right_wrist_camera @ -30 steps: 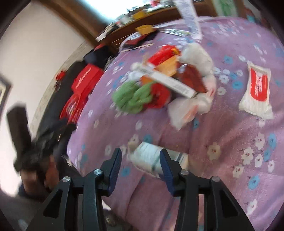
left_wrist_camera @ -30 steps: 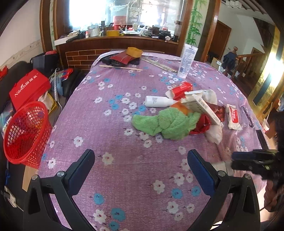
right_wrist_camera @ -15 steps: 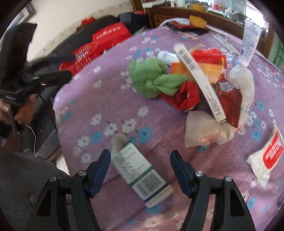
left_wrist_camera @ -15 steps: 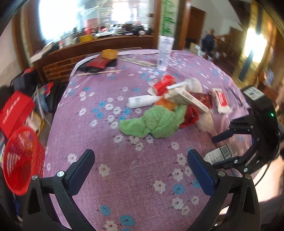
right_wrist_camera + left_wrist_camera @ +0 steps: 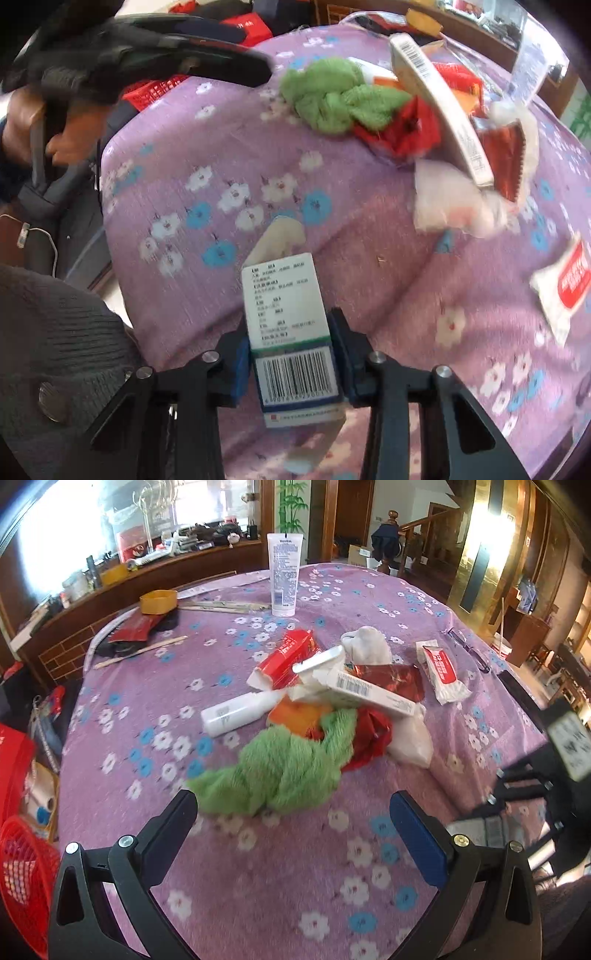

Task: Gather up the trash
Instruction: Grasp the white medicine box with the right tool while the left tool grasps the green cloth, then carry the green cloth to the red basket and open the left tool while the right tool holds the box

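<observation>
A table point(image 5: 280, 886) in purple floral cloth carries a trash pile mid-table. The right gripper point(image 5: 291, 363) pinches a small box point(image 5: 291, 332) near the table's near edge; a shallow grip could drop it. The left gripper point(image 5: 291, 834) hangs open; the red basket point(image 5: 22, 878) sits beyond the left edge.

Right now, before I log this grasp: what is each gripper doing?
Left gripper: open, holding nothing, jaws wide apart above the green cloth.
Right gripper: closed on the small white box with a barcode.
</observation>
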A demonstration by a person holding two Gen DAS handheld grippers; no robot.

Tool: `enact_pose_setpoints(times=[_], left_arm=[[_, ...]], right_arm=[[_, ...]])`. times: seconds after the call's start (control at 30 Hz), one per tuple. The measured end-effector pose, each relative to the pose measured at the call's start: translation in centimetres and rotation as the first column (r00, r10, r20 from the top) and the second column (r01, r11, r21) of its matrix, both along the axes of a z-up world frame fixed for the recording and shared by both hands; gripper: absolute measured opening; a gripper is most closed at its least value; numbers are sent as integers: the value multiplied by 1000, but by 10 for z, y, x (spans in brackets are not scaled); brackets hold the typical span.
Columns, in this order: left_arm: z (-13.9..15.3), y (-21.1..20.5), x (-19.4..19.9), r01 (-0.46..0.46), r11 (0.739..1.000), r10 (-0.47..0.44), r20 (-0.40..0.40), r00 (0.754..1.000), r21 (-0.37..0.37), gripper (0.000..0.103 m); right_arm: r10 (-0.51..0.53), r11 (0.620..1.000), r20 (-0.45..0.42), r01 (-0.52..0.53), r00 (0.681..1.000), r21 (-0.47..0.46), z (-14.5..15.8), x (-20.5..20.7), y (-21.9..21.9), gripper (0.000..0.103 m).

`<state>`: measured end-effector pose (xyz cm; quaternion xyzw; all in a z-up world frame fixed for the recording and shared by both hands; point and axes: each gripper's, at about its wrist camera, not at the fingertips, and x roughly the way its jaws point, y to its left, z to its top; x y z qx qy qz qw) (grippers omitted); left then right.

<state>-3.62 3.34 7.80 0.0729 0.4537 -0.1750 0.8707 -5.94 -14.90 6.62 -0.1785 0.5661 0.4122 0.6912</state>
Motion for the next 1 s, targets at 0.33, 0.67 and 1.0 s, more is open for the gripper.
enact_pose_setpoints(times=[0.33, 0.67, 1.0], left_arm=[[-41, -20, 50, 84, 990, -78, -63, 995, 114, 103], [-46, -6, 16, -83, 996, 84, -39, 996, 13, 55], [1, 26, -53, -239, 966, 243, 37, 969, -97, 56]], right_arm=[[-320, 928, -51, 324, 946, 185, 42, -10, -58, 41], [-449, 867, -16, 440, 893, 231, 78, -18, -62, 41], [-476, 839, -36, 466, 879, 281, 80, -3, -40, 41]])
